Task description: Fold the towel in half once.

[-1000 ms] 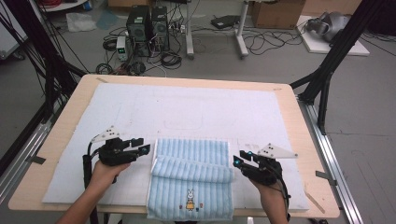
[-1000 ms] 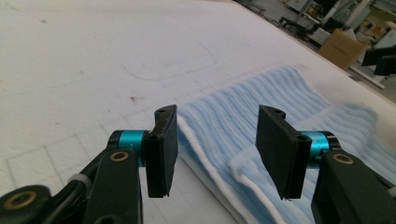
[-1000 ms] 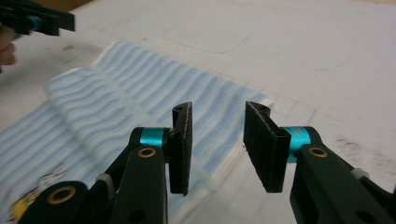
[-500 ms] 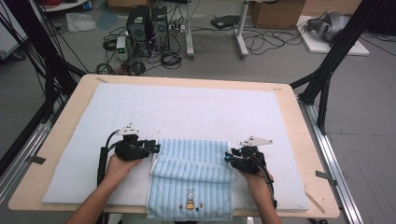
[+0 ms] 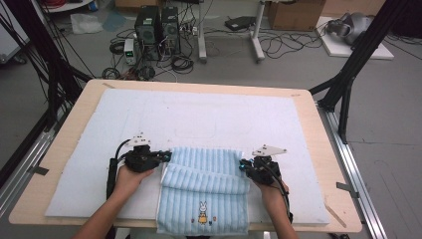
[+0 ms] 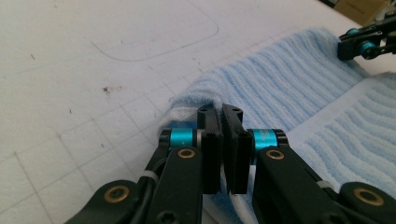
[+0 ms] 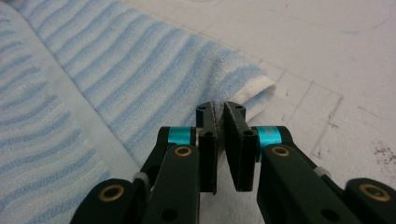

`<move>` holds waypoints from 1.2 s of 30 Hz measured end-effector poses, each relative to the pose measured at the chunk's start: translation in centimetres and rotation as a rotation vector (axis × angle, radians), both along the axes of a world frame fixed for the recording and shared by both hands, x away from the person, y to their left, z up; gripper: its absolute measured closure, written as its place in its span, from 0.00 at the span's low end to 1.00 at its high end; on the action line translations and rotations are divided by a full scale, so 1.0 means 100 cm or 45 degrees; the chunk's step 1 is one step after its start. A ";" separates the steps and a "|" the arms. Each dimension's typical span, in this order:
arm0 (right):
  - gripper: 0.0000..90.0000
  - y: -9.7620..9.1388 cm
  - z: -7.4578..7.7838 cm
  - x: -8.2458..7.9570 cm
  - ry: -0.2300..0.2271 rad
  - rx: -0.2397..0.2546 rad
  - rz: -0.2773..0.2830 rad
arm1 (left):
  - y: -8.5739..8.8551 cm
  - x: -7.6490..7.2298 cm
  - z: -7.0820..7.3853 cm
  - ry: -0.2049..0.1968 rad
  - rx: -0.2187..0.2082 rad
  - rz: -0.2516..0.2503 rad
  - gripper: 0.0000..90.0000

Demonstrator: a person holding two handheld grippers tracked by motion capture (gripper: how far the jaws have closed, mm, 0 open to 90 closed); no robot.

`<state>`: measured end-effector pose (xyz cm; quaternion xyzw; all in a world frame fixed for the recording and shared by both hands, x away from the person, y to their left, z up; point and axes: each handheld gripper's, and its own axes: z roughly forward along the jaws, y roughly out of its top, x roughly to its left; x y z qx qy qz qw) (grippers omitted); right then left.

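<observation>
We pinch the two far corners of the folded light-blue striped terry towel (image 5: 205, 191).

The towel lies on the white foam mat (image 5: 209, 119), at the mat's near edge, its rabbit-embroidered end overhanging. Our left gripper (image 5: 166, 157) has just closed its jaws on the towel's far left corner; our right gripper (image 5: 242, 166) has just closed its jaws on the far right corner. Both rest low against the mat.
</observation>
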<state>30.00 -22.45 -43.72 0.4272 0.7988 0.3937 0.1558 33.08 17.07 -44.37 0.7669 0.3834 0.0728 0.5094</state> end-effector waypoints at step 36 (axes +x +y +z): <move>0.80 0.008 -0.007 0.021 0.021 -0.098 -0.049 | -0.013 0.007 -0.009 -0.003 0.207 0.007 0.97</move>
